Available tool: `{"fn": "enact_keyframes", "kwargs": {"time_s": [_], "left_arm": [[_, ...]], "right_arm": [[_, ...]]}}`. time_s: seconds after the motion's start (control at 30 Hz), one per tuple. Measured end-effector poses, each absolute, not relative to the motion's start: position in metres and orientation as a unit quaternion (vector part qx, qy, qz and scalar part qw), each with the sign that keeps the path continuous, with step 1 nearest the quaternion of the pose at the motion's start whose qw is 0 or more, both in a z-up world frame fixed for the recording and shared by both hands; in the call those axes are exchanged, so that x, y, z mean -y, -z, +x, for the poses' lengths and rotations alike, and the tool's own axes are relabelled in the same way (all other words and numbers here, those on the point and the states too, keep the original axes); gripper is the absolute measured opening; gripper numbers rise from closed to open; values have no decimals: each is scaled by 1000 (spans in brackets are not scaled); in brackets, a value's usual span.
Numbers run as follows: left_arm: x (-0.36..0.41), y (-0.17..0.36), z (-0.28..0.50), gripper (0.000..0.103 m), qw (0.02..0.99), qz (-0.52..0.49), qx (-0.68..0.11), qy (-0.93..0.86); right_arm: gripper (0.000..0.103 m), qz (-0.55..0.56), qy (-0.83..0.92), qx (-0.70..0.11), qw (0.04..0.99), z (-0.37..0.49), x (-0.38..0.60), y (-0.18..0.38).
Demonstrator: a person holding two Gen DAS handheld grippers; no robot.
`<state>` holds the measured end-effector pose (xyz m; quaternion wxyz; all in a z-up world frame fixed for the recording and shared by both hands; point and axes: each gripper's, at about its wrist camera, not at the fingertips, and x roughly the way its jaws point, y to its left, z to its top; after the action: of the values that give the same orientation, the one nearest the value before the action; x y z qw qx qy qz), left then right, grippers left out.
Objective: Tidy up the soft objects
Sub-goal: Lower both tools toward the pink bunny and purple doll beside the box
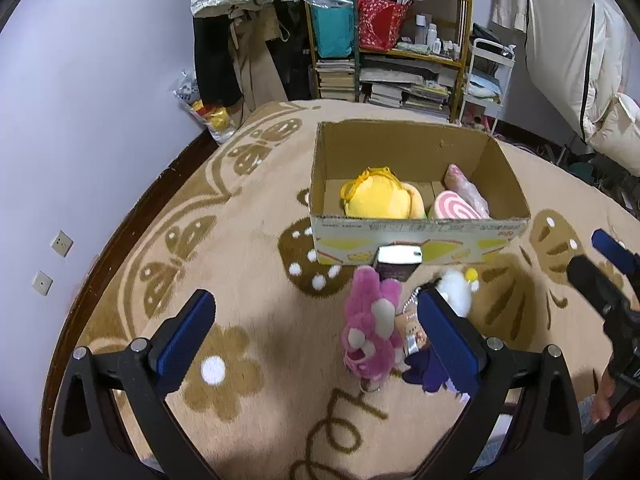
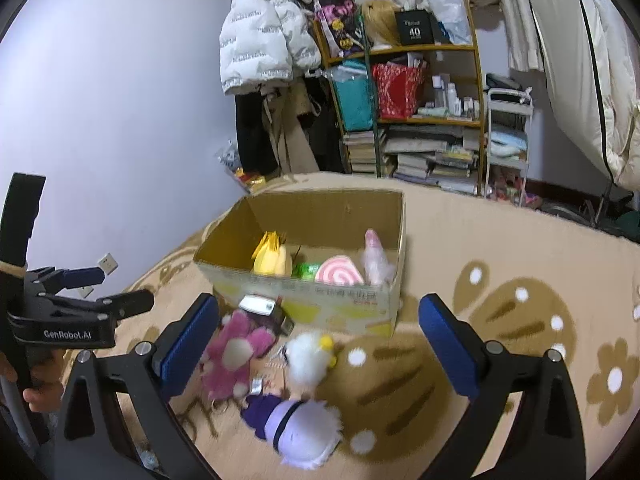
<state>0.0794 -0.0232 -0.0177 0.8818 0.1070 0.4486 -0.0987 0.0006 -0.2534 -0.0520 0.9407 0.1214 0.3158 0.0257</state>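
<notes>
A cardboard box [image 1: 416, 236] [image 2: 308, 308] stands on the patterned rug and holds a yellow plush [image 1: 380, 198] [image 2: 272, 258], a pink swirl plush [image 1: 456, 210] [image 2: 340, 274] and a pink wrapped toy [image 1: 466, 186] [image 2: 374, 258]. In front of it lie a pink plush [image 1: 372, 328] [image 2: 236, 354], a white fluffy plush [image 1: 454, 290] [image 2: 308, 354] and a purple and white doll [image 2: 296, 424]. My left gripper [image 1: 316, 338] is open above the rug, the pink plush between its fingers. My right gripper [image 2: 320, 346] is open over the white plush and the doll.
A small dark box with a silver top [image 1: 396, 262] [image 2: 262, 308] leans against the box front. A shelf with books and bags [image 1: 384, 40] [image 2: 412, 112], hanging coats [image 2: 264, 52] and a white cart [image 2: 508, 140] stand behind the rug. The wall [image 1: 100, 80] is to the left.
</notes>
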Motion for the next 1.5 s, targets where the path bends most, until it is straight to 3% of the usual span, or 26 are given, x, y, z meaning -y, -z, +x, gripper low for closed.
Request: {"fn": "enact_keyframes", "kwargs": {"time_s": [1.5], "left_arm": [[54, 141, 123, 100, 760, 130, -626, 114]], "right_arm": [[103, 119, -45, -547, 827, 46, 220, 180]]}}
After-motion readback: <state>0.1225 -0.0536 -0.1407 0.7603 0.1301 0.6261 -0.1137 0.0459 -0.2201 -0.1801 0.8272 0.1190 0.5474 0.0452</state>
